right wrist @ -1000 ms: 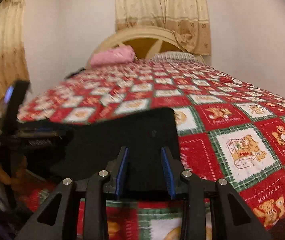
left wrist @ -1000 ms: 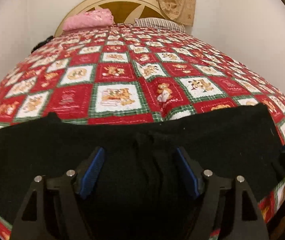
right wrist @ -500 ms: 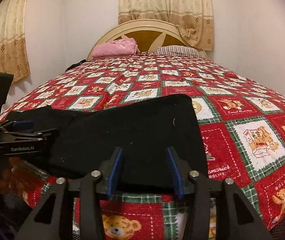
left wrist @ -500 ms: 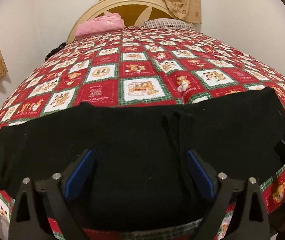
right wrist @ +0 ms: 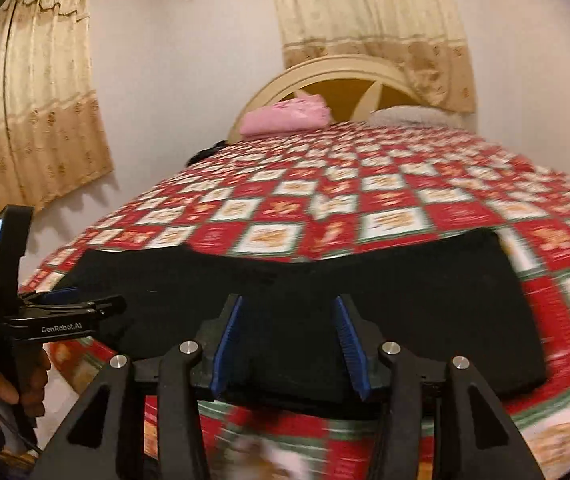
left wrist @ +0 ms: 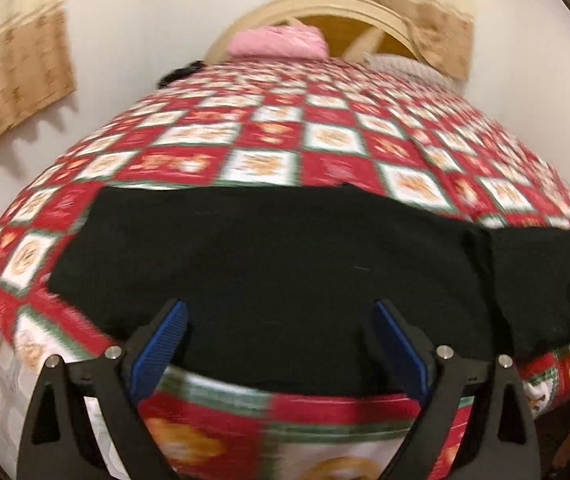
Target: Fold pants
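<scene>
Currently the black pants [left wrist: 277, 260] lie flat along the near edge of the quilt [left wrist: 325, 136], both the left gripper [left wrist: 281, 344] and right gripper [right wrist: 289, 340] spread and empty; a shallow pinch risks catching one layer only, skewing the fold.

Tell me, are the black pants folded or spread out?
Folded: the black pants lie as one flat band on the quilt, no separate legs showing.

Both wrist cameras sit low at the foot of the bed [left wrist: 325, 136], close above the black pants [left wrist: 277, 256], and face the headboard [right wrist: 325, 76]. The left looks down more steeply; the right sits flatter, catching the left tool [right wrist: 61, 304] at its left edge. Both share pants, quilt, headboard.
</scene>
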The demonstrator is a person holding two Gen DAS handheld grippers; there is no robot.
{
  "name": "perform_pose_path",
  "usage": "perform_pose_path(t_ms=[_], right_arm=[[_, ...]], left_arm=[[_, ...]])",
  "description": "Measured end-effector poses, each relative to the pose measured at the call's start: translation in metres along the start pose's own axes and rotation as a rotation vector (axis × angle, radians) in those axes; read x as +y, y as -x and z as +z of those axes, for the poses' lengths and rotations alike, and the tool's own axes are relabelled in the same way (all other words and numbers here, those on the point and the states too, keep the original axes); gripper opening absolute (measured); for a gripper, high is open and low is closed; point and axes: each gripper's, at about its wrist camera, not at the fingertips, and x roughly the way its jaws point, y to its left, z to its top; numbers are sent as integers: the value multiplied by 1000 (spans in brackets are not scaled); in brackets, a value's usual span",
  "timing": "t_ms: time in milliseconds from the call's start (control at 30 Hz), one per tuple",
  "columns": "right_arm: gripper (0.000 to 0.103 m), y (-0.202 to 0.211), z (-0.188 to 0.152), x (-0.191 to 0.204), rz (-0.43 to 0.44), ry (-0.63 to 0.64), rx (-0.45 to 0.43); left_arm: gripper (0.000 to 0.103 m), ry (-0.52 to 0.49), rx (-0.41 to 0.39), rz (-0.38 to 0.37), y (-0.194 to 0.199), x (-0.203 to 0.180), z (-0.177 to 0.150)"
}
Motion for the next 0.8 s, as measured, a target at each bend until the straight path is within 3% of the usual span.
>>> perform_pose_path(t_ms=[100, 200, 233, 267, 433, 733, 800], right_arm=[[49, -17, -5, 21, 40, 9, 10], [49, -41, -21, 42, 83, 67, 88], [50, -49, -26, 45, 77, 83, 116], [50, -49, -32, 50, 50, 117, 88], [60, -47, -44, 66, 5, 220, 54], [61, -46, -41, 59, 36, 169, 53], [61, -47, -40, 59, 36, 169, 55]], left_arm=[[96, 95, -10, 47, 6, 40, -2], [96, 231, -13, 90, 6, 86, -5], [96, 268, -6, 95, 4, 97, -6], [96, 324, 8, 96, 1, 111, -7], [96, 554, 43, 14, -17, 153, -16], [95, 661, -75, -55, -29, 164, -11], [87, 647, -76, -76, -34, 160, -7]])
